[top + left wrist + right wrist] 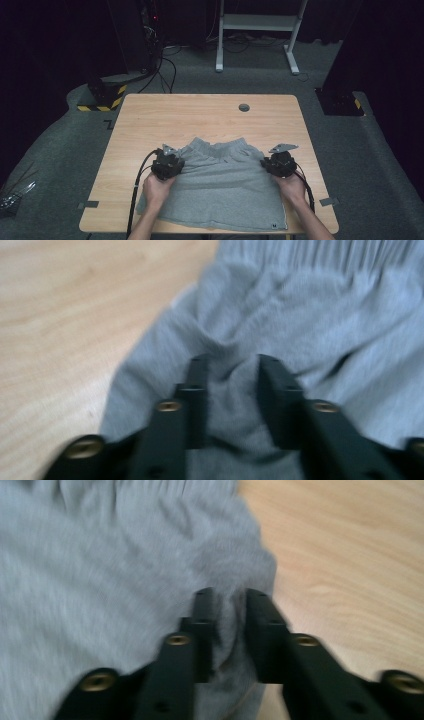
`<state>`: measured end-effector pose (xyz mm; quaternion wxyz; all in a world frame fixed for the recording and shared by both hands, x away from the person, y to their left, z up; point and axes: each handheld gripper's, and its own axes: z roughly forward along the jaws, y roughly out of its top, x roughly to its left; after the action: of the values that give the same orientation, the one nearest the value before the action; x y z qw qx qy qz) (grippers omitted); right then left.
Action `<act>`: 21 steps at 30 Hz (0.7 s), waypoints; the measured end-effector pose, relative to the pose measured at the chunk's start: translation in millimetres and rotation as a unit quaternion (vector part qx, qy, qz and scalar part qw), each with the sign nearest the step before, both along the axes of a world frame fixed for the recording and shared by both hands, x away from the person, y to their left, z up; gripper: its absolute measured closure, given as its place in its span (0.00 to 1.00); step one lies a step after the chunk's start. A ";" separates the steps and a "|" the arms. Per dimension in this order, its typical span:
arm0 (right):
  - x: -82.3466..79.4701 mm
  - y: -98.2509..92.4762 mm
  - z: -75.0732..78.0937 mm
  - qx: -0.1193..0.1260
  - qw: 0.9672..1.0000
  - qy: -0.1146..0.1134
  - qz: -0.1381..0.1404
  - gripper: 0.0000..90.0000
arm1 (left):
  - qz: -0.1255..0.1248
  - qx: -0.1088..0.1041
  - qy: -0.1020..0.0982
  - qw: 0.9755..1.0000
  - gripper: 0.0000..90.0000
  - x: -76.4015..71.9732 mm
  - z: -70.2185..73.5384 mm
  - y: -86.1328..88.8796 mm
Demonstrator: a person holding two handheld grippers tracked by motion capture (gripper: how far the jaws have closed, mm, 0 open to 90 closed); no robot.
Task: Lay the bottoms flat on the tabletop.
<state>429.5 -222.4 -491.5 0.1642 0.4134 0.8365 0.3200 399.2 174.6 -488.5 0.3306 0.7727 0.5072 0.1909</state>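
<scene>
A pair of grey, soft jersey shorts lies flat on the near half of the light wooden tabletop, waistband on the far side. The left gripper pinches a fold of cloth at the left edge between its fingers; the right gripper likewise grips a bunched fold at the right edge.

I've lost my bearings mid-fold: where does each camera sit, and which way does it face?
High view: above the near side, looking forward and down on the table; forearms, left gripper, right gripper.
Left gripper view: along its jaws onto the grey shorts.
Right gripper view: along its jaws at the shorts' edge.
All three share the shorts and the table.
</scene>
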 end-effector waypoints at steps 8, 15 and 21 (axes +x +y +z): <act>22.7 18.1 6.5 0.010 1.000 -0.014 -0.019 0.58 | 0.006 0.008 0.003 1.000 0.51 23.7 -3.2 -13.6; 39.6 15.4 -12.1 0.016 0.999 0.028 -0.037 0.86 | -0.025 -0.002 0.049 0.998 0.85 31.8 -16.4 -24.2; 33.8 5.8 4.5 0.026 0.999 -0.011 -0.044 0.94 | -0.002 -0.030 0.008 1.000 0.95 24.6 5.8 -10.8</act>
<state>463.4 -216.6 -487.0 0.1761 0.4502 0.8073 0.3384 423.9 163.8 -482.7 0.3498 0.7649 0.5138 0.1689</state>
